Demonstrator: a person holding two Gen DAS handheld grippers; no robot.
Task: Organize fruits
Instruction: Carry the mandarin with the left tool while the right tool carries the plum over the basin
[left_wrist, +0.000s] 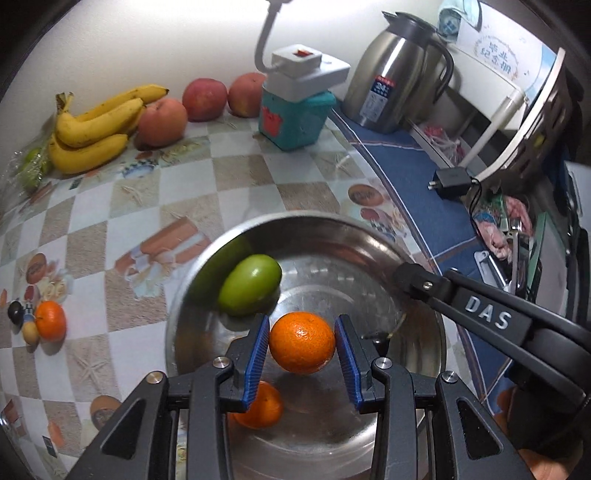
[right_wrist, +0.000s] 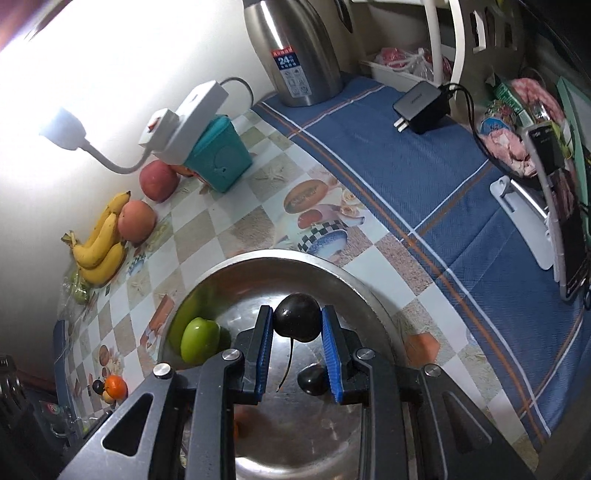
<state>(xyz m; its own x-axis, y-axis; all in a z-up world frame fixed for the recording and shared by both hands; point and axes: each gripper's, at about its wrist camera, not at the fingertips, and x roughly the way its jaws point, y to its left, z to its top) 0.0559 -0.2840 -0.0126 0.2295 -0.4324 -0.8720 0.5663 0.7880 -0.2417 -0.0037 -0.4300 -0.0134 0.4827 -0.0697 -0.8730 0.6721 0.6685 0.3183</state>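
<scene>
My left gripper (left_wrist: 302, 347) is shut on an orange mandarin (left_wrist: 302, 341), held over the steel bowl (left_wrist: 369, 236). A green fruit (left_wrist: 249, 290) lies against the bowl's left wall, and an orange reflection shows on the bowl floor beneath. My right gripper (right_wrist: 297, 326) is shut on a dark cherry (right_wrist: 296, 319) with its stem hanging down, above the same bowl (right_wrist: 354, 280); the green fruit (right_wrist: 199, 339) is to its left. The right gripper's black arm crosses the lower right of the left wrist view.
Bananas (left_wrist: 92, 129), a peach (left_wrist: 162, 122) and two apples (left_wrist: 205, 99) line the wall. A teal box (left_wrist: 291, 118) bearing a white power strip, a steel kettle (left_wrist: 399, 74) and a black charger (left_wrist: 452, 181) stand behind. A mandarin (left_wrist: 51, 320) with small fruits lies at left.
</scene>
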